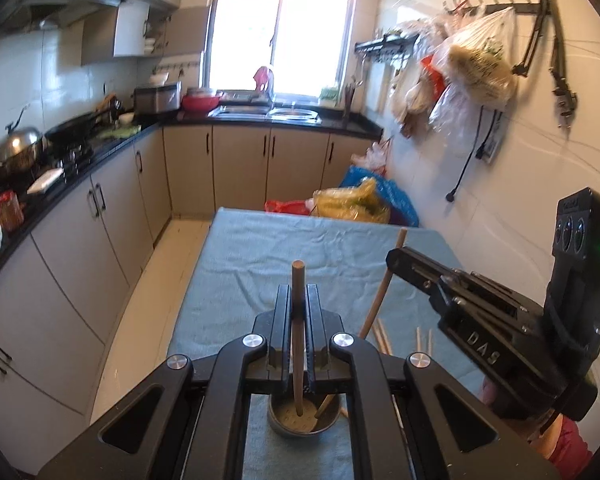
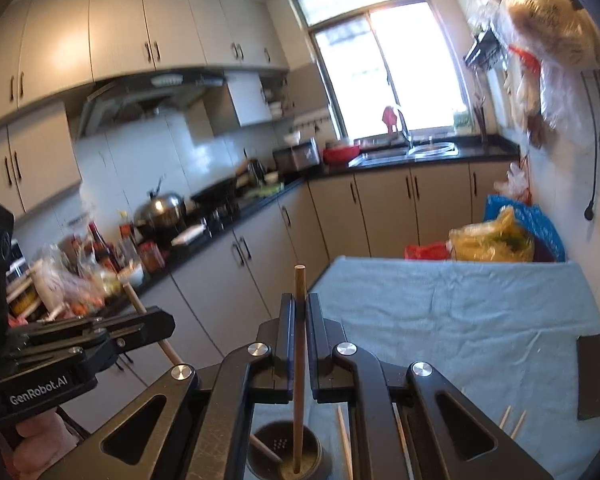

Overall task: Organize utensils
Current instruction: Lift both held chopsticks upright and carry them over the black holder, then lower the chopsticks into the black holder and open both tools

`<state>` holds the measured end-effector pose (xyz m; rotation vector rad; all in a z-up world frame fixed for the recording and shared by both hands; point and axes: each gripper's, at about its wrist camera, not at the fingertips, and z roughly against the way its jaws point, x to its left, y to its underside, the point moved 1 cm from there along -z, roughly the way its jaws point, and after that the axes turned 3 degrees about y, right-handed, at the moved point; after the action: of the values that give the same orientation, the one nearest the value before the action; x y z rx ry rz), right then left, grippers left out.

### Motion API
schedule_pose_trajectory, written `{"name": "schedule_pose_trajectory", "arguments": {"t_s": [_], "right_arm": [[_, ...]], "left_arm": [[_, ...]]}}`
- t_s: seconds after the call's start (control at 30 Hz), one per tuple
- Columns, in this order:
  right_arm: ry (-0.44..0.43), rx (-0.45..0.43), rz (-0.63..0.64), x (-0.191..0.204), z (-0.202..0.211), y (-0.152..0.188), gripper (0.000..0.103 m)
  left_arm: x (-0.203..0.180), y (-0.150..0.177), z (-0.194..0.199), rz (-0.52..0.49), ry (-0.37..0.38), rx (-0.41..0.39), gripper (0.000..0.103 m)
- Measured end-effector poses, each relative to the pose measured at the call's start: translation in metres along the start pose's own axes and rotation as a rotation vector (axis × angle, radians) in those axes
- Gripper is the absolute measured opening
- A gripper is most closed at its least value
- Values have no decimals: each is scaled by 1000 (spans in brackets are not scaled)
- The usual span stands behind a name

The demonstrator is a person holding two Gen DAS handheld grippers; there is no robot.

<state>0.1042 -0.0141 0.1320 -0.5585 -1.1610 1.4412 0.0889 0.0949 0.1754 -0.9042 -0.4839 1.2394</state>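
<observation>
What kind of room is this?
A home kitchen, it seems: a sink under the window, a wok on the stove, and wall cabinets above the counter.

We see our left gripper (image 1: 299,296) clamped on a wooden chopstick (image 1: 298,340), its lower end in the metal holder (image 1: 304,420) on the blue cloth (image 1: 320,248) — our right gripper (image 1: 396,260) grips another chopstick (image 1: 380,296) nearby.
</observation>
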Motion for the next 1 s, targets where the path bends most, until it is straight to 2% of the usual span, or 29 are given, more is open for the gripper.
{"name": "schedule_pose_trajectory", "arguments": {"t_s": [0.17,0.43,0.8,0.87,0.93,1.0], "right_arm": [[4,83,-11,-7,-30,17,6],[-2,154,-43,-20,-54,28,6],[-14,179,-64,-28,-57,28,7],[-11,173,-64,-29,-56,27,7],[-13,173,-69,-29,-55,26,7],[-18,168,-75,-30,-52,26,7]], "left_arm": [[12,9,-24,23,-13,51,6],[27,15,-43,43,-25,84,6],[31,14,-46,56,-26,91,7],[30,13,-45,56,-27,90,10],[30,13,-43,58,-31,84,19],[30,12,-40,56,-33,73,21]]}}
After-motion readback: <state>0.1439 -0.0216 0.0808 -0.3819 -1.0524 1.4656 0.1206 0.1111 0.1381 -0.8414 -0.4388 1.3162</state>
